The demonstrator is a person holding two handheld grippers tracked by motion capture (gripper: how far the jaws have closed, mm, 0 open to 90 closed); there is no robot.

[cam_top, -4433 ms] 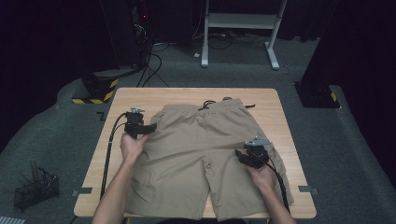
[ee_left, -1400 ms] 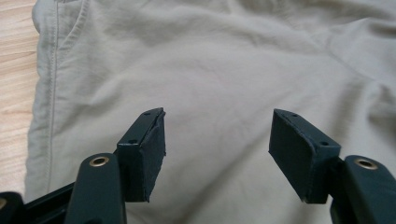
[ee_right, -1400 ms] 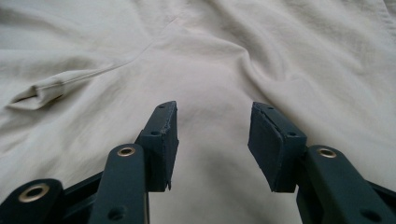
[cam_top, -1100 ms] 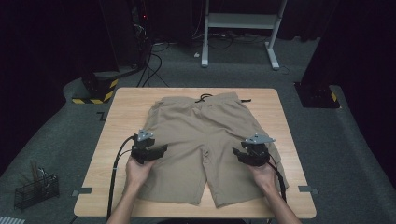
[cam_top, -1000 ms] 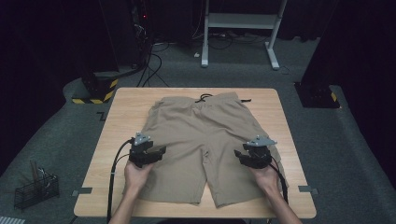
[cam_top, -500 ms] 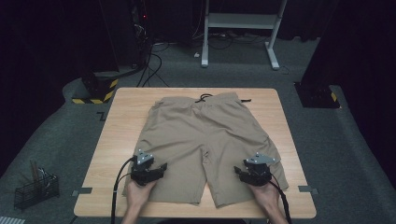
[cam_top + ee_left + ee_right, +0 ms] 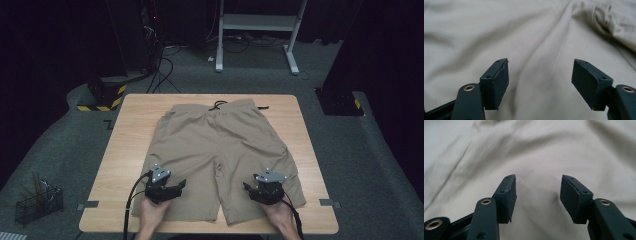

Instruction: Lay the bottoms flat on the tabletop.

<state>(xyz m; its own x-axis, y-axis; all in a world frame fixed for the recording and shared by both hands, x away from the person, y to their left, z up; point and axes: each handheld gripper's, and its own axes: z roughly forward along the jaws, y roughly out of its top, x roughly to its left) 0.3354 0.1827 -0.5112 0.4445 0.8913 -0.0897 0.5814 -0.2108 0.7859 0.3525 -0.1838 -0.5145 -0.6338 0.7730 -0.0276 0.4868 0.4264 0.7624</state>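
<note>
Khaki shorts (image 7: 225,150) lie spread flat on my wooden bench (image 7: 125,145), waistband and dark drawstring at the far edge, both legs pointing toward me — no label or lettering can be read on them. The cloth is plain tan, lightly creased, with a soft fold running between the legs. My left tool (image 7: 172,187) sits over the hem end of the left leg, its jaws apart and just now opening, only fabric beneath them, nothing pinched. My right tool (image 7: 255,190) sits over the right leg's hem end, jaws likewise apart and empty. The near hems are partly hidden by my hands. A black wire basket (image 7: 37,205) stands on the floor at the left — its contents too dim to make out.
</note>
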